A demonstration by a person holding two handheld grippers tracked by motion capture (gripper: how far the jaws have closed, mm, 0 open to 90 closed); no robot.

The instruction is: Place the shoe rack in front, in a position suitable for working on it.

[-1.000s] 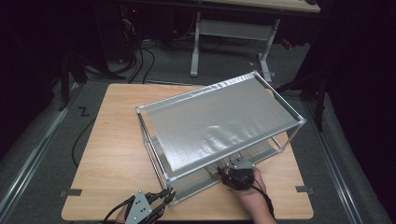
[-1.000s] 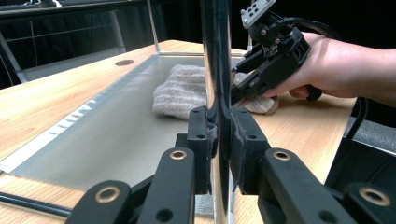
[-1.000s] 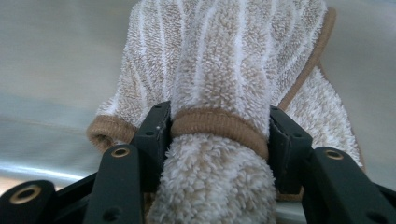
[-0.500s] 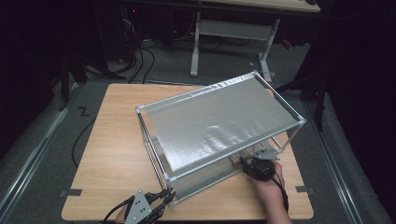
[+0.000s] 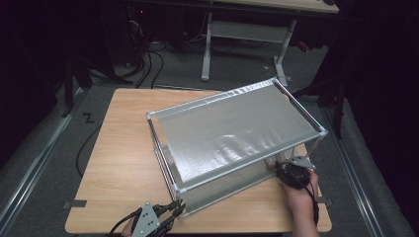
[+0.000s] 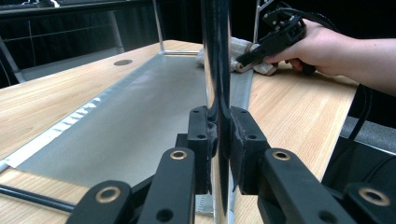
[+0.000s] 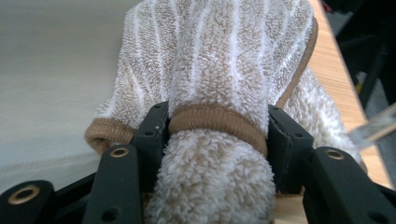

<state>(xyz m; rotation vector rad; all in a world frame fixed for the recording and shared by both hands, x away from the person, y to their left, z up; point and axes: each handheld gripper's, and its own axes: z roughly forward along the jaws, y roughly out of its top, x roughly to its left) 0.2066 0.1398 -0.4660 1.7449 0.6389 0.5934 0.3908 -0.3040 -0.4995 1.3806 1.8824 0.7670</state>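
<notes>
In the high view, a metal-framed rack (image 5: 232, 136) with a frosted top panel is standing slantwise on the wooden surface (image 5: 121, 148). The left hand-held gripper (image 5: 170, 212) is sitting at the near edge of the surface, its jaws reaching the rack's near left corner post. The right hand-held gripper (image 5: 286, 170) is being held by the person's right hand (image 5: 299, 195) at the rack's near right corner, low by the bottom shelf; what it is carrying is too small to make out from here.

In the left gripper view, the left hand-held gripper (image 6: 219, 140) is clamping a shiny upright post (image 6: 215, 70) of the rack, with both pads pressing against the metal. The grey bottom shelf (image 6: 140, 107) is stretching away beyond it. Farther off, the right hand-held gripper (image 6: 247, 58) is gripping a pale towel (image 6: 240, 49) that is lying at the far end of the shelf, beside another upright.

In the right gripper view, the right hand-held gripper (image 7: 217, 137) is squeezing a bunched fold of the beige-and-white striped towel (image 7: 219, 60), whose brown hem is crossing between the pads. The towel is resting on the grey shelf (image 7: 56, 70), with the wooden surface (image 7: 336, 79) showing just beside it.
</notes>
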